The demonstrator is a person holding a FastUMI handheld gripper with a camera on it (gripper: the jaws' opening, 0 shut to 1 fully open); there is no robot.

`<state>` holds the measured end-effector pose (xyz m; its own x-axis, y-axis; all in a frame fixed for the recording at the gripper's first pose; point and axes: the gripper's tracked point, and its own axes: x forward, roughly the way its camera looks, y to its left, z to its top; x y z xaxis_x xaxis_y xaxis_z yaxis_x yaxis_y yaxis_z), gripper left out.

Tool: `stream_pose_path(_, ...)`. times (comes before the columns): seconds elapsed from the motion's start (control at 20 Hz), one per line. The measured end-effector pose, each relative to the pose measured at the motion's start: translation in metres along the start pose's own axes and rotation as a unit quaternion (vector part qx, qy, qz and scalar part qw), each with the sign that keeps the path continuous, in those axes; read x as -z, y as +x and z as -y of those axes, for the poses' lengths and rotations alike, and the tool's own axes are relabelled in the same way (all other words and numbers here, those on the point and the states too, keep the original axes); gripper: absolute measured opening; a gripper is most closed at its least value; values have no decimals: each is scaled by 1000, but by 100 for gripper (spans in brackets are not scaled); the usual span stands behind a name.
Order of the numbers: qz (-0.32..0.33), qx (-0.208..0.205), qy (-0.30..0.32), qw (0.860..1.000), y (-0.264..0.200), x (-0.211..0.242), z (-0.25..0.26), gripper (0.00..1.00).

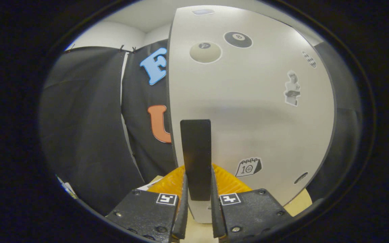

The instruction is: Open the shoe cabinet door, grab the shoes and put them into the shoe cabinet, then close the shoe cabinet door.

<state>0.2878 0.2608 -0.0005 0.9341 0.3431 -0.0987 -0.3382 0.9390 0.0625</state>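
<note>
**Operator:** Tongs [198, 189] status?

**Inspector:** Both fingers [183, 202] are clamped on the dark handle [196, 152], which stands upright between them on the shoe cabinet door [248, 111]. The pale door sits directly ahead, its left edge just left of the handle.

**Operator:** Markings on the door?

**Inspector:** Stickers: a black billiard ball [237, 39] reading "8", a pale ball [205, 52] beside it, a calendar [248, 166] reading "10", and a figure [292, 88]. Other small stickers are illegible.

Screwed black tool [198, 189], square markers
</note>
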Motion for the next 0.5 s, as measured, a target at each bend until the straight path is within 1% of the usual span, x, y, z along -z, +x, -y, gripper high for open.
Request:
stream_pose_path(0.25,-3,-13,-4,1000,-79,11,15,31)
stream_pose_path(0.5,0,2,-3,1000,-162,22,48,29)
